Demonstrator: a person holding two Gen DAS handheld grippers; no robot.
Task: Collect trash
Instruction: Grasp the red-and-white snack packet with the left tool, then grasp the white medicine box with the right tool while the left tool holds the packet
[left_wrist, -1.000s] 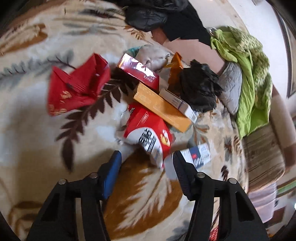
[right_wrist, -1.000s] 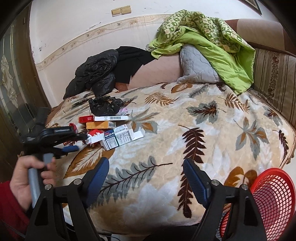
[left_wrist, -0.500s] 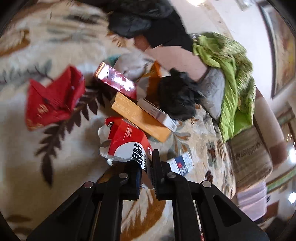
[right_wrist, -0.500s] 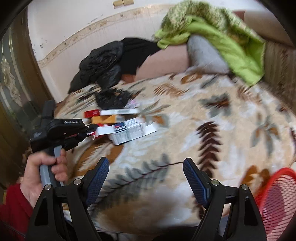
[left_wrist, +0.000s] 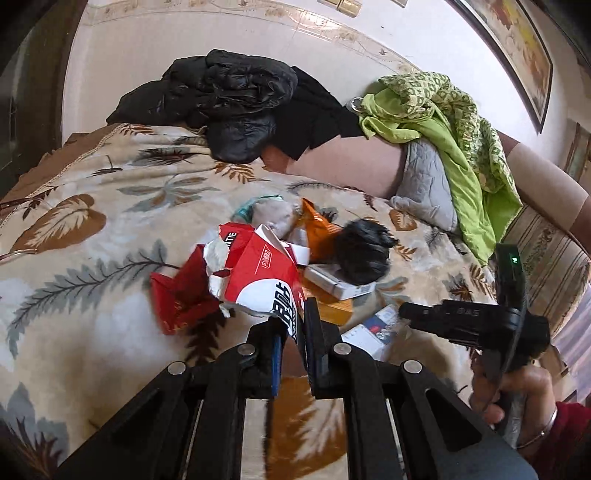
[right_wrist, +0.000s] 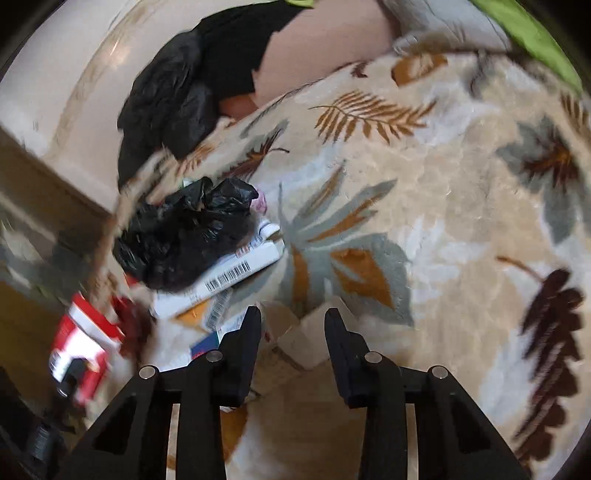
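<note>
Leaf-print blanket (left_wrist: 92, 314) | left fingers (left_wrist: 312, 332) clamp torn red carton (left_wrist: 258, 280) | right fingers (right_wrist: 334, 332) closing, straddling white box (right_wrist: 303, 341)

The blanket (left_wrist: 110, 206) looked like thick, fuzzy plush cloth, matt all over. The torn red and white carton (left_wrist: 258, 273) was thin printed cardboard with a slight sheen, while the black bag (right_wrist: 184, 236) was crinkled, glossy plastic film.
</note>
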